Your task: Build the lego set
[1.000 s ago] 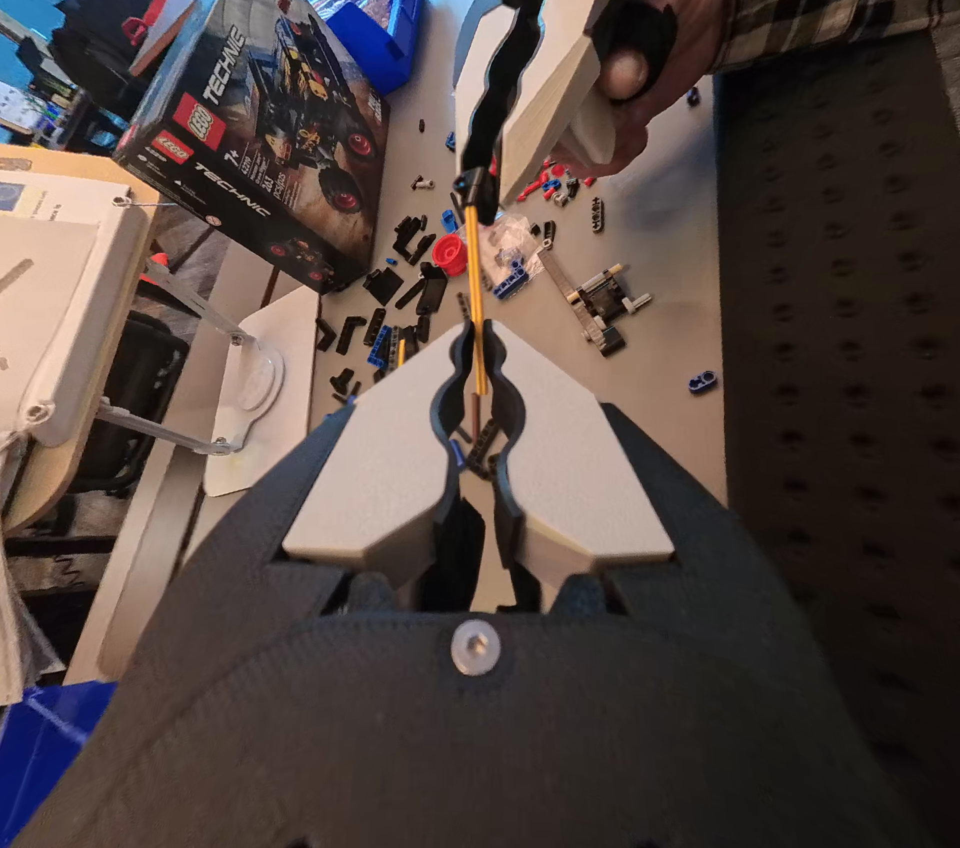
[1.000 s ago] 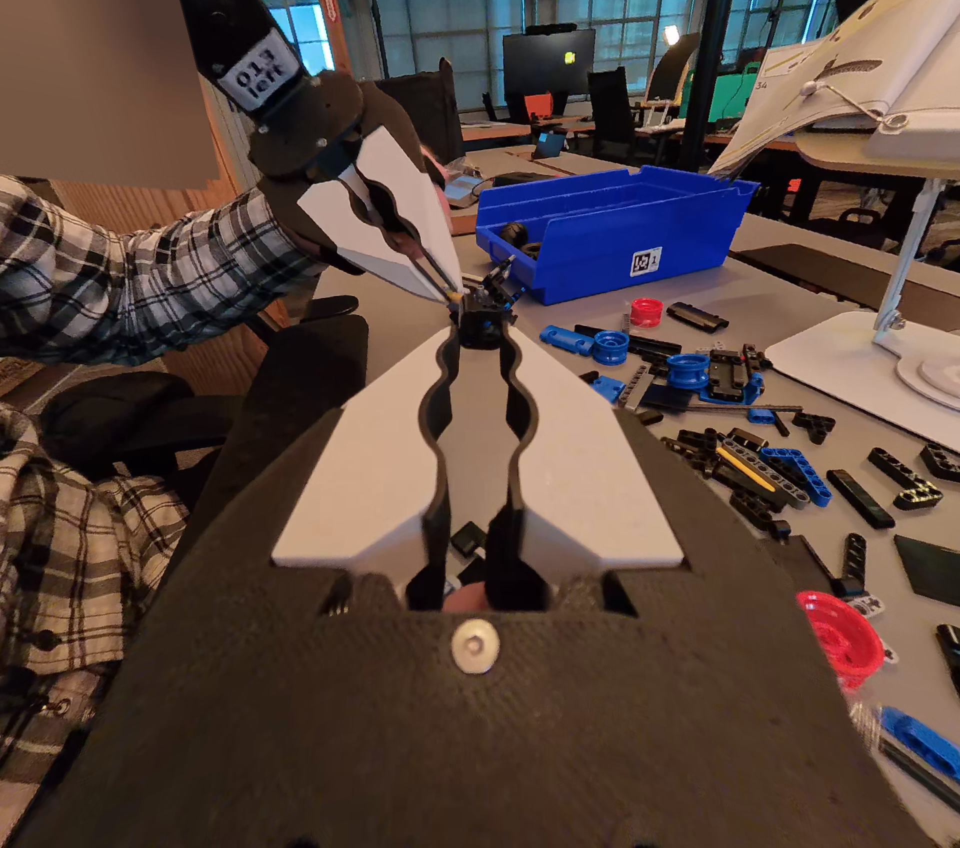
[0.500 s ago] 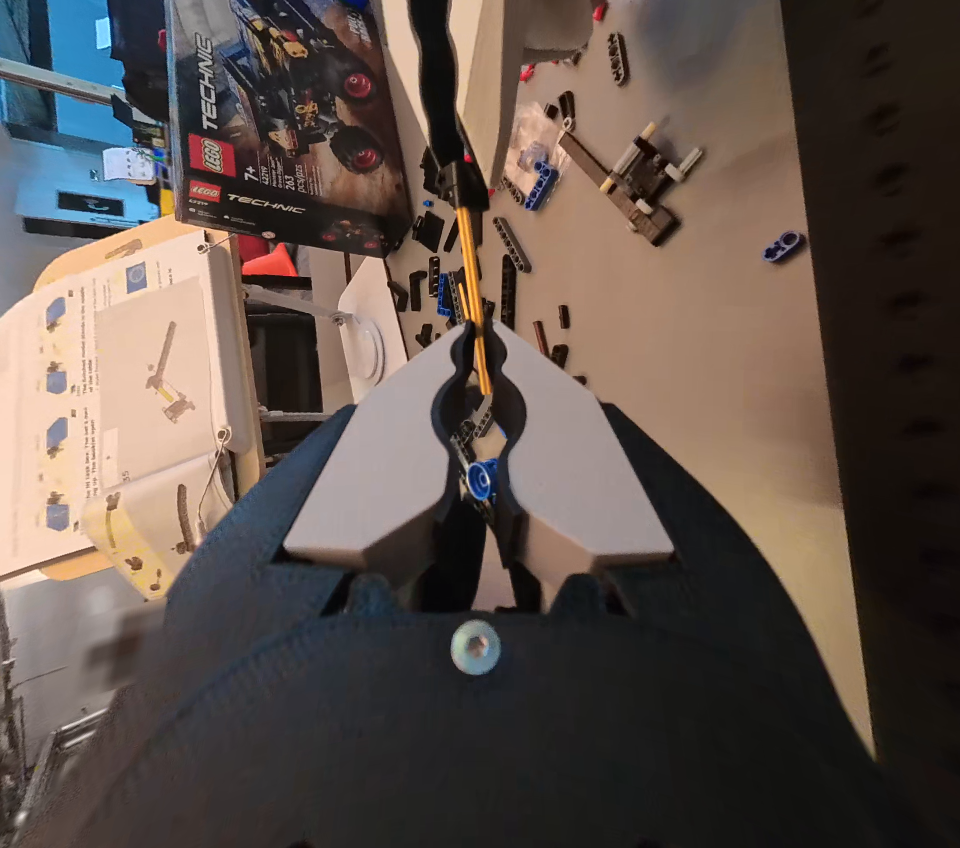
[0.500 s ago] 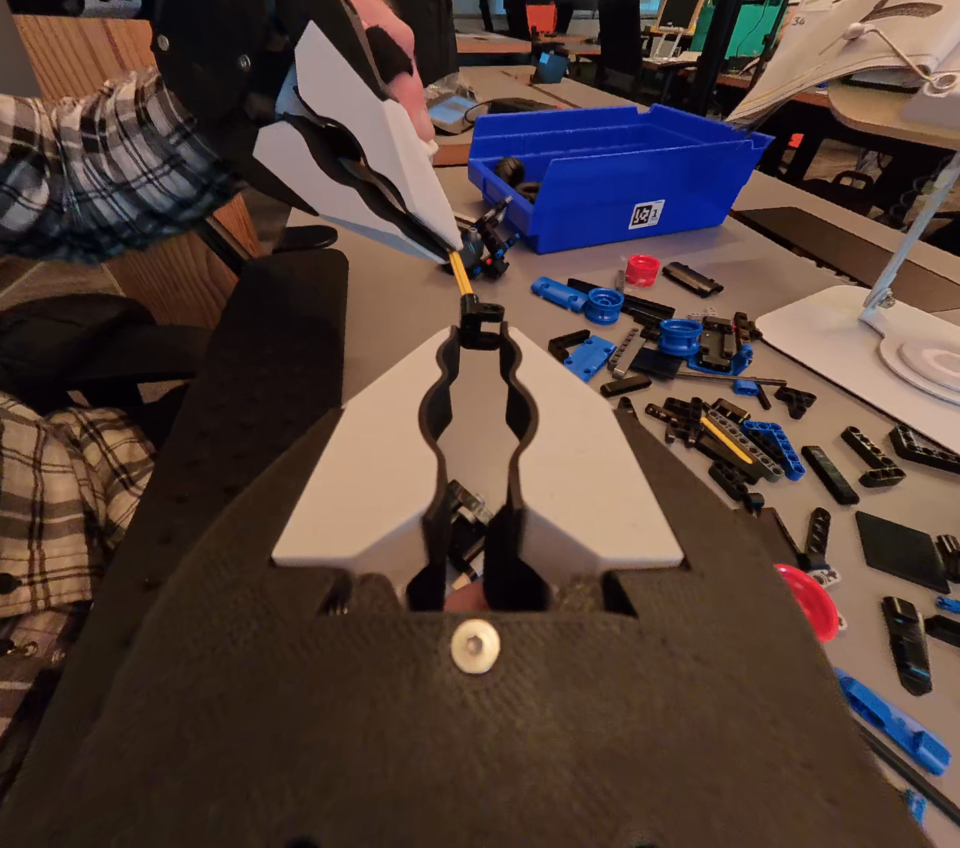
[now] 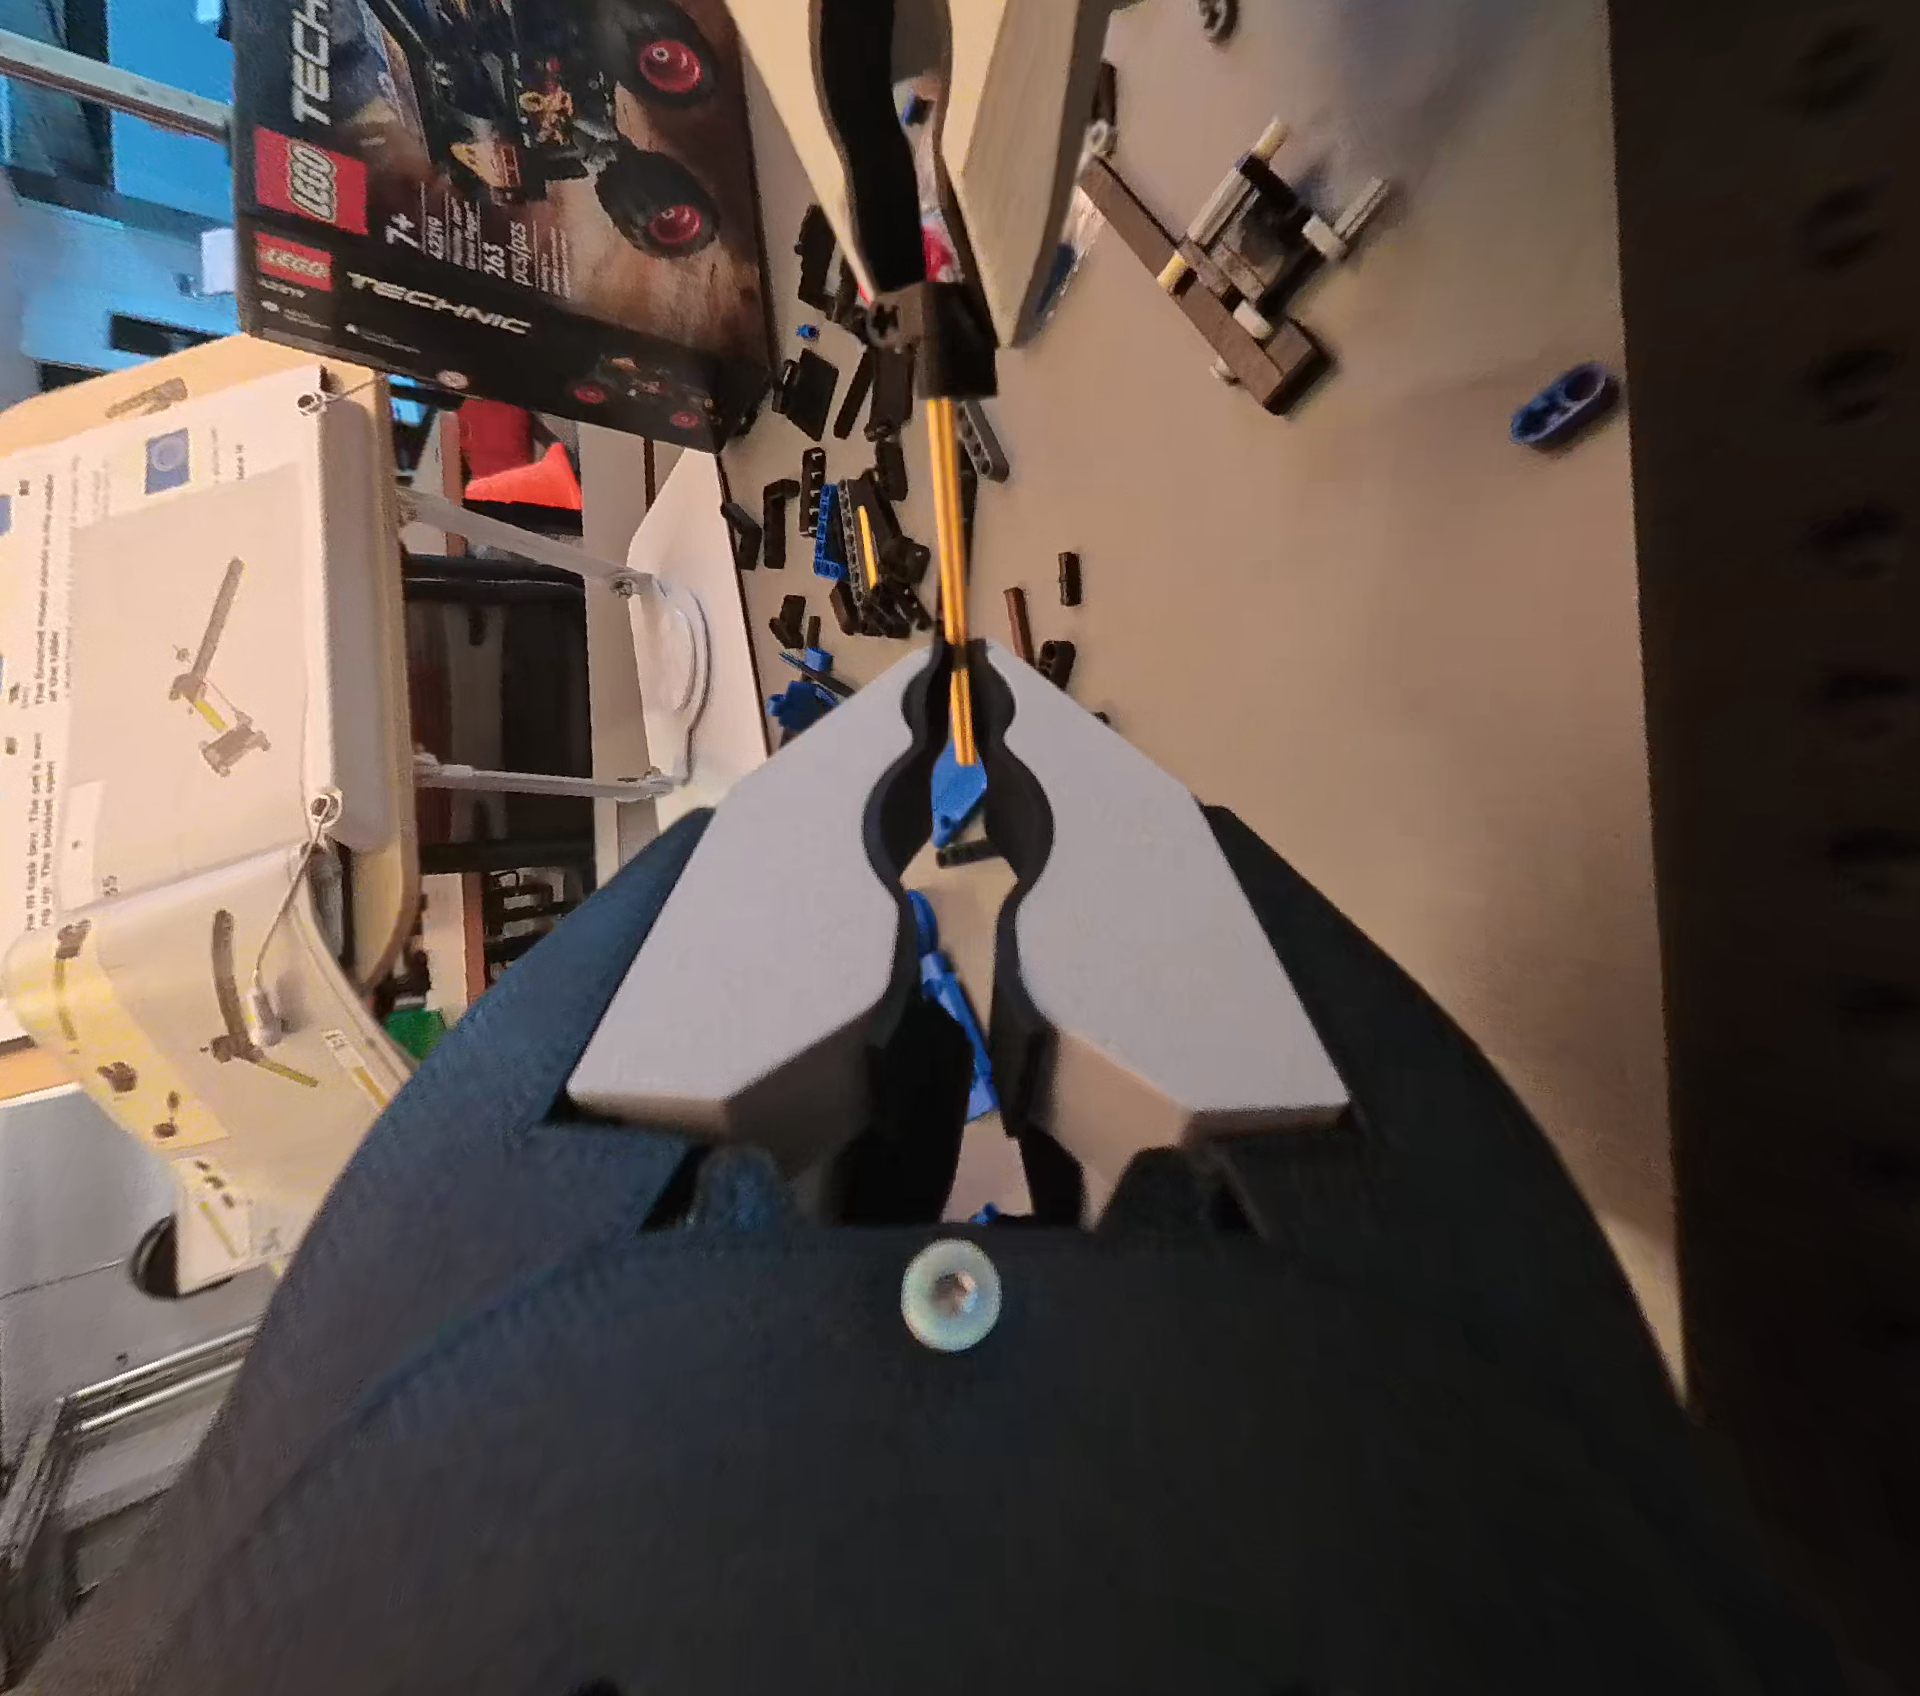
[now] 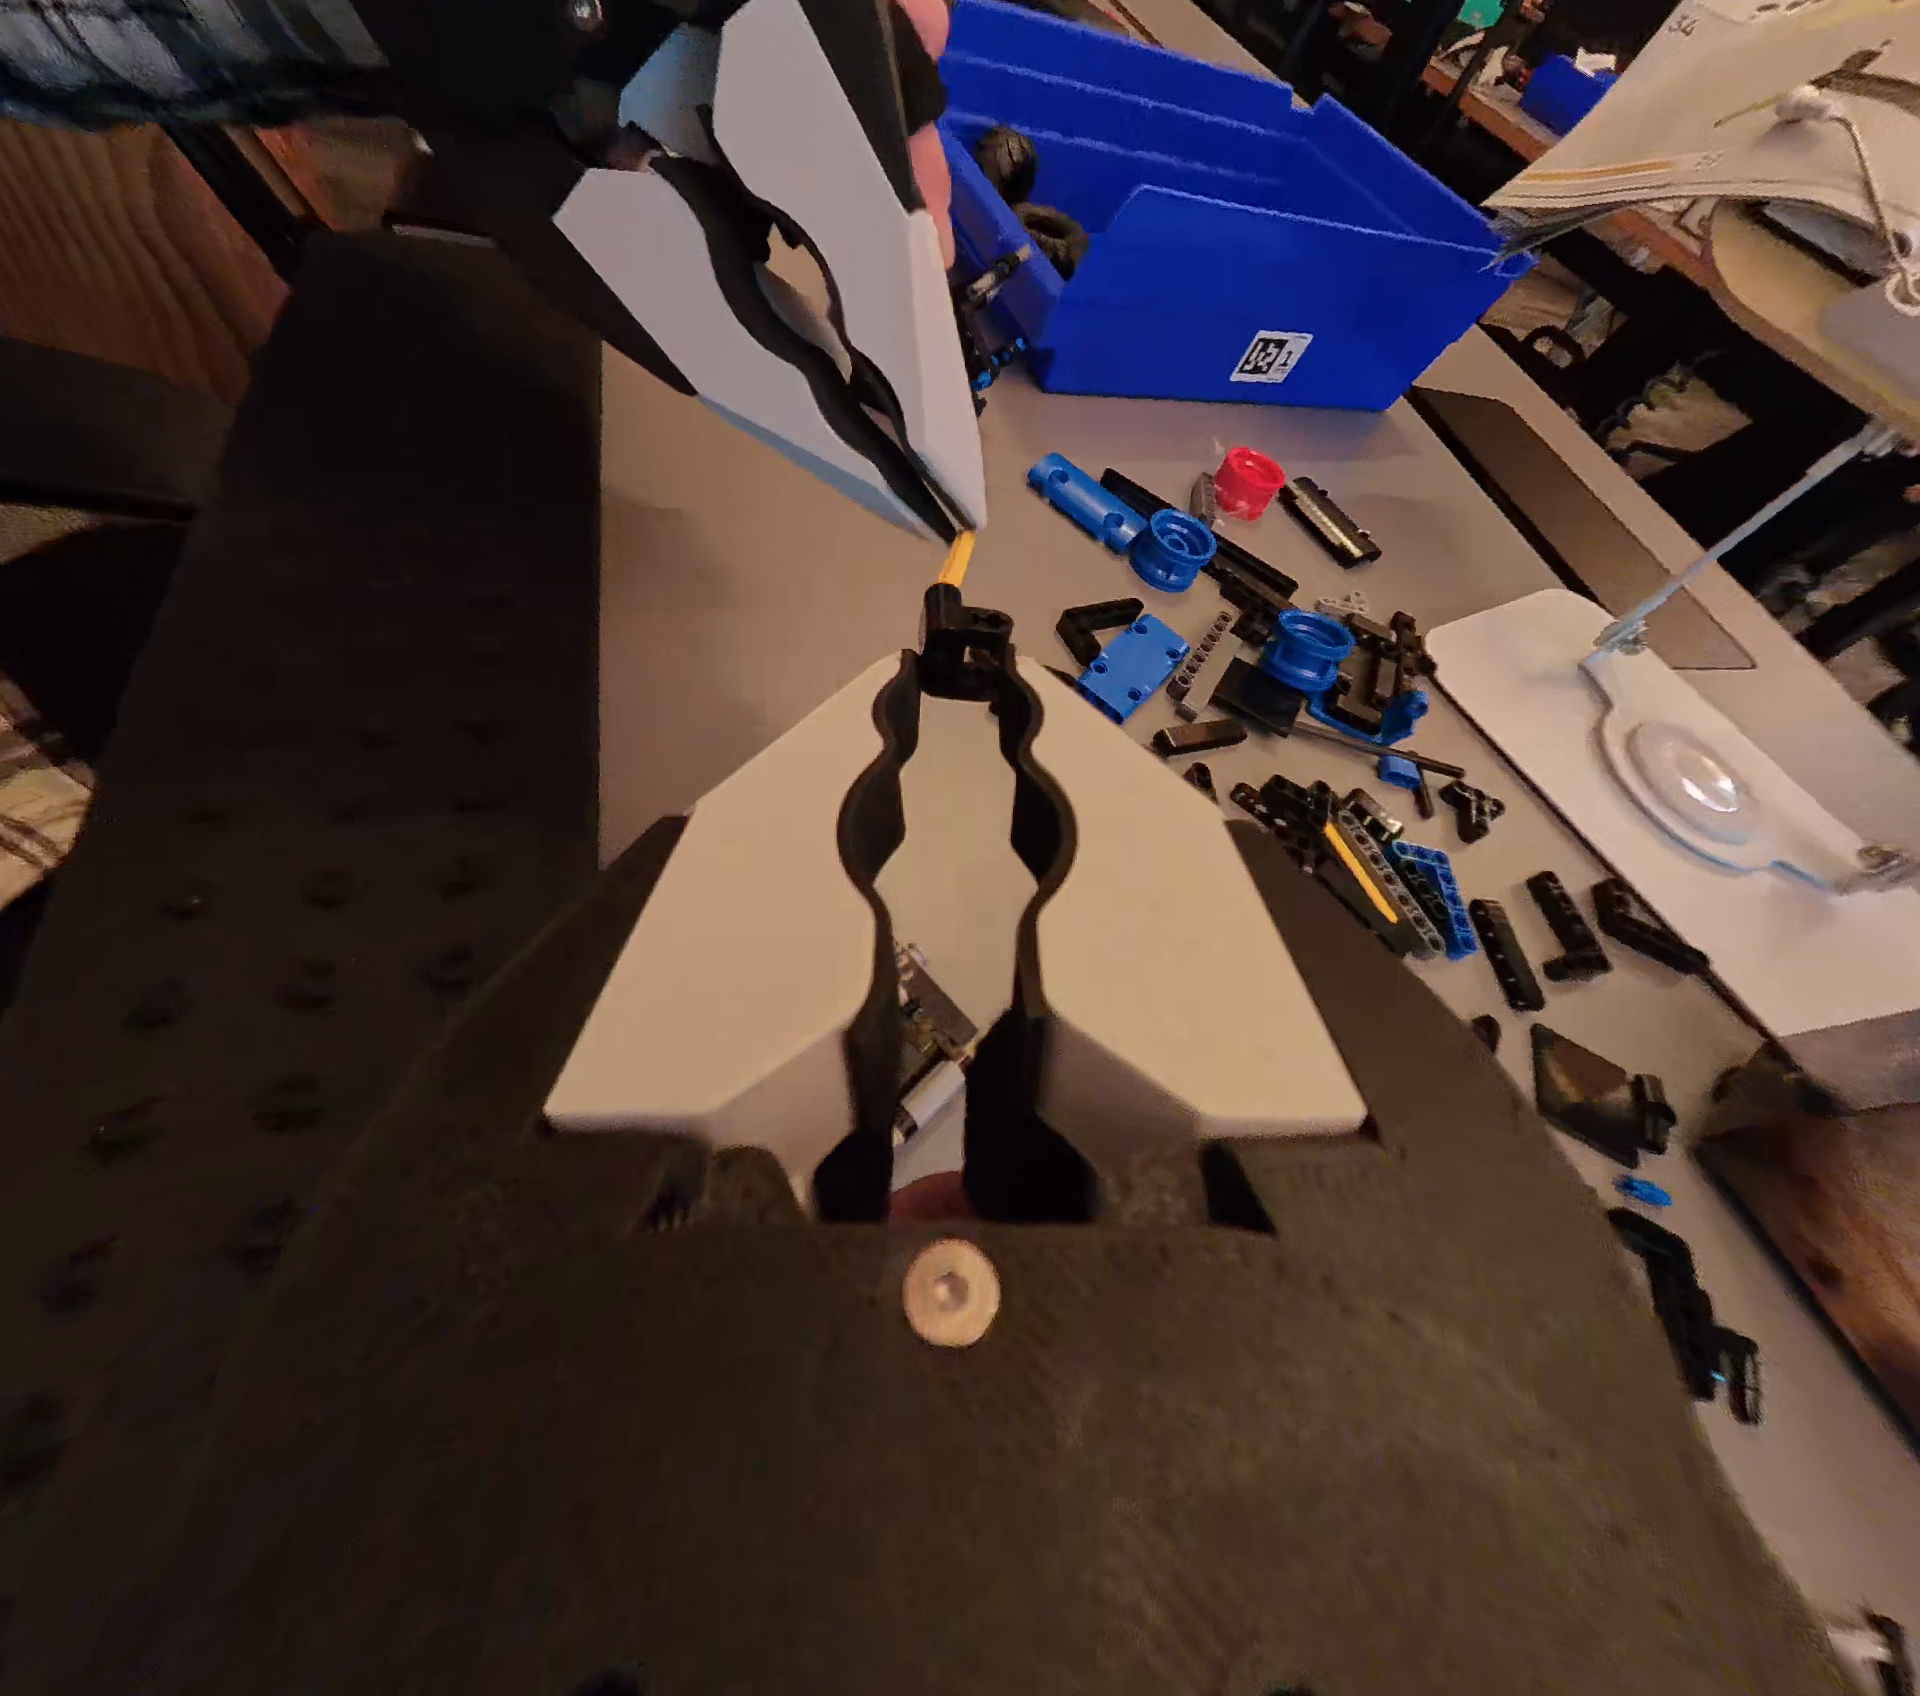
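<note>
Showing, left wrist view: left hand-held gripper (image 5: 961,659), closed, pinching a yellow axle (image 5: 951,566) at frame centre. Axle's far end sits in a black connector (image 5: 930,337), gripped by the right hand-held gripper (image 5: 914,275) entering from the top. Lego box (image 5: 488,119) upper left; instruction booklet (image 5: 187,659) at left; loose pieces on the grey bench (image 5: 1299,711).

Right wrist view: right hand-held gripper (image 6: 961,664), closed on the black connector (image 6: 966,633), centre. Left hand-held gripper (image 6: 961,519) holds the axle (image 6: 956,557) just above. Blue bin (image 6: 1247,254) upper right.
</note>
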Tool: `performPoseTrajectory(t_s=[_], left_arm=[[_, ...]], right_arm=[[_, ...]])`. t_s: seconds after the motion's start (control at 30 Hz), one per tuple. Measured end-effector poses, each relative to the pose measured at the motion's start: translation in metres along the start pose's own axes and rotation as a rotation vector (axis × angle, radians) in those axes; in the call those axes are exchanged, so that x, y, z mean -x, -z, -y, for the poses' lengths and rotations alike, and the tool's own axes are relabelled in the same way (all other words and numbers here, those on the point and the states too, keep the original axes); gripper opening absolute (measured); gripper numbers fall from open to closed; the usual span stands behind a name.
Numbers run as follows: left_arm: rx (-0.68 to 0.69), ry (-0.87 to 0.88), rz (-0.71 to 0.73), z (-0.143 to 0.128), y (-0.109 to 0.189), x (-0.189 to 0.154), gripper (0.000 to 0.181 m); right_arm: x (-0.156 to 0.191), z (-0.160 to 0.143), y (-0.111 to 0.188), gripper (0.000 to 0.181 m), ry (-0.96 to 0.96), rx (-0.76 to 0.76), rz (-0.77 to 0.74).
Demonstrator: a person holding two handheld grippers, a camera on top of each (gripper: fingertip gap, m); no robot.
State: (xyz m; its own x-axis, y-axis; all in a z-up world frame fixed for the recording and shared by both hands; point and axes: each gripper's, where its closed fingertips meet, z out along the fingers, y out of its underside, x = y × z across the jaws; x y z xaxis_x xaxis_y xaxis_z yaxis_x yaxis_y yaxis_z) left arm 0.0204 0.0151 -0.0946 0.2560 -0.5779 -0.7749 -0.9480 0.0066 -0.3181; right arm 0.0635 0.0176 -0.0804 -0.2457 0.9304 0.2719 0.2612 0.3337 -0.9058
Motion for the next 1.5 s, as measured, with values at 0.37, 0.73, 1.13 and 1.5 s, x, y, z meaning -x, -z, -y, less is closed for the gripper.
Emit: performPoseTrajectory(t_s=[0.37,0.73,1.13,1.5], left_arm=[[-0.020,0.162,-0.063,-0.006,-0.015,-0.026,0.000],[-0.350,0.624,-0.107,0.053,-0.004,-0.002,0.030],[-0.494,0.522,0.032,0.087,0.013,0.033,0.020],[-0.239,0.295,-0.111,0.023,-0.031,0.025,0.017]], right_arm=[[0.003,-0.021,-0.006,0.014,0.030,0.137,-0.032],[0.000,0.031,0.023,0.014,-0.341,-0.293,0.179],[-0.005,0.089,0.117,0.013,-0.621,-0.930,0.695],[-0.018,0.080,0.123,0.014,-0.595,-0.913,0.633]])
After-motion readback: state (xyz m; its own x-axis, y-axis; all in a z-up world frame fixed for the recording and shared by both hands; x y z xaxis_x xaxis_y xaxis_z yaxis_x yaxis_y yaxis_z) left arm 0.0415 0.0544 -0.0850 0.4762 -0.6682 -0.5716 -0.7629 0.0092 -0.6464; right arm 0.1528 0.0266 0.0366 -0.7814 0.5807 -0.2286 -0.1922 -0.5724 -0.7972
